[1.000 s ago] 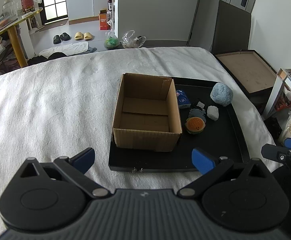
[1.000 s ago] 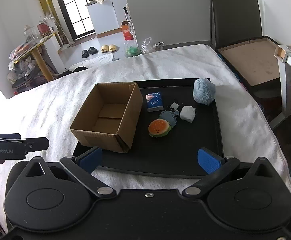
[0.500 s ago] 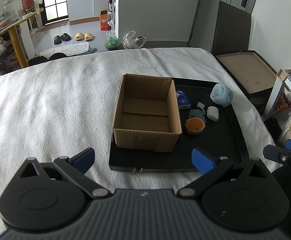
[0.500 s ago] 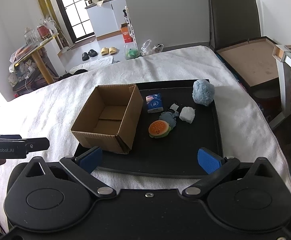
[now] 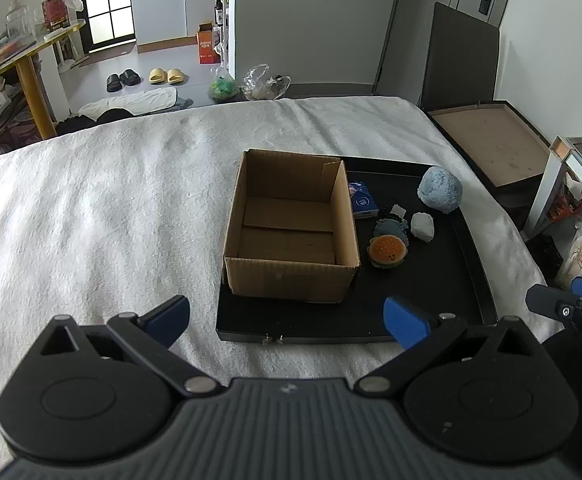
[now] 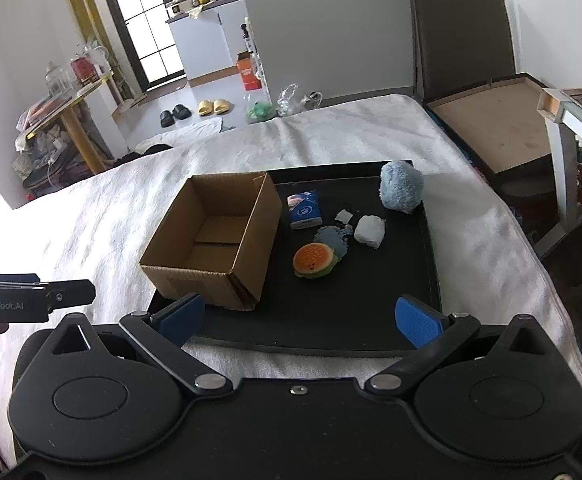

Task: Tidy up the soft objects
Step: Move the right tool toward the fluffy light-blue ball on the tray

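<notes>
we're at start | cardboard box point(image 6: 215, 240) empty | soft toys point(image 6: 315, 260) all on tray point(image 6: 371, 320) | both jaws apart, holding nothing

Daylight from window point(image 6: 152, 28), sharp focus, fisheye-bent edges, soft shadows.

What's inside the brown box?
Nothing: the cardboard box is open on top, showing only its bare bottom flaps. The near wall hides a strip of floor behind it. The toys lie outside on the black tray.
</notes>
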The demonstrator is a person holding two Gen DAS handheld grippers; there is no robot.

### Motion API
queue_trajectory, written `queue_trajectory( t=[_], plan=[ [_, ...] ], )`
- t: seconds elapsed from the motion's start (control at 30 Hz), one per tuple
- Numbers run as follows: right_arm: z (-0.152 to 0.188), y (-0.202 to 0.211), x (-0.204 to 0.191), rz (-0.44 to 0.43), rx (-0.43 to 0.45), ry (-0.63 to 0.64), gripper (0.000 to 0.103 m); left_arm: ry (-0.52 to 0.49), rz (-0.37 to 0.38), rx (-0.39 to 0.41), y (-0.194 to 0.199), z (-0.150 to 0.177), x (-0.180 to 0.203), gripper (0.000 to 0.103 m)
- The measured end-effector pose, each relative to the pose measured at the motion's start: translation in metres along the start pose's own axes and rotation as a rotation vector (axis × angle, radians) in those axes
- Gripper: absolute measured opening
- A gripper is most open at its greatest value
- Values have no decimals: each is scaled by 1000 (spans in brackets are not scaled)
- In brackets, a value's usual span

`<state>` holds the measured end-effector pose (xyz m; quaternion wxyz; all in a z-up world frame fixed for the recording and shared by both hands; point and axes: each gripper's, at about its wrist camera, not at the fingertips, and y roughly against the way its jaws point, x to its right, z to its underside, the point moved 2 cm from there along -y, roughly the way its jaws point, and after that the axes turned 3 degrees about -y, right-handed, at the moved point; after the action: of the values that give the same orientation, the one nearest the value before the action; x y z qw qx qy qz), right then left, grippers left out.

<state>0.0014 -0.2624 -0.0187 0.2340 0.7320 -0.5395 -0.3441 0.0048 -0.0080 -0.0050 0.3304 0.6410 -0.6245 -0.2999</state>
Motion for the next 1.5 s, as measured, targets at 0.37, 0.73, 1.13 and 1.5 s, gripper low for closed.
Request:
queue_trajectory(
  t=[0.37,0.73,1.13,1.5],
  plan=[
    [2,-1,3,24,6,-9,103,-3,0,-4,1,2,1,103],
    [2,-3,0,24,0,1,103,-7,0,-12,-2,1,0,103],
    [2,-8,-1,27,-2,1,103,-11,10,-16,-6,0,0,103],
    [-7,-18,2,16,-20,-7,103,-25,17,-29,-20,-16,-2,102]
  ],
)
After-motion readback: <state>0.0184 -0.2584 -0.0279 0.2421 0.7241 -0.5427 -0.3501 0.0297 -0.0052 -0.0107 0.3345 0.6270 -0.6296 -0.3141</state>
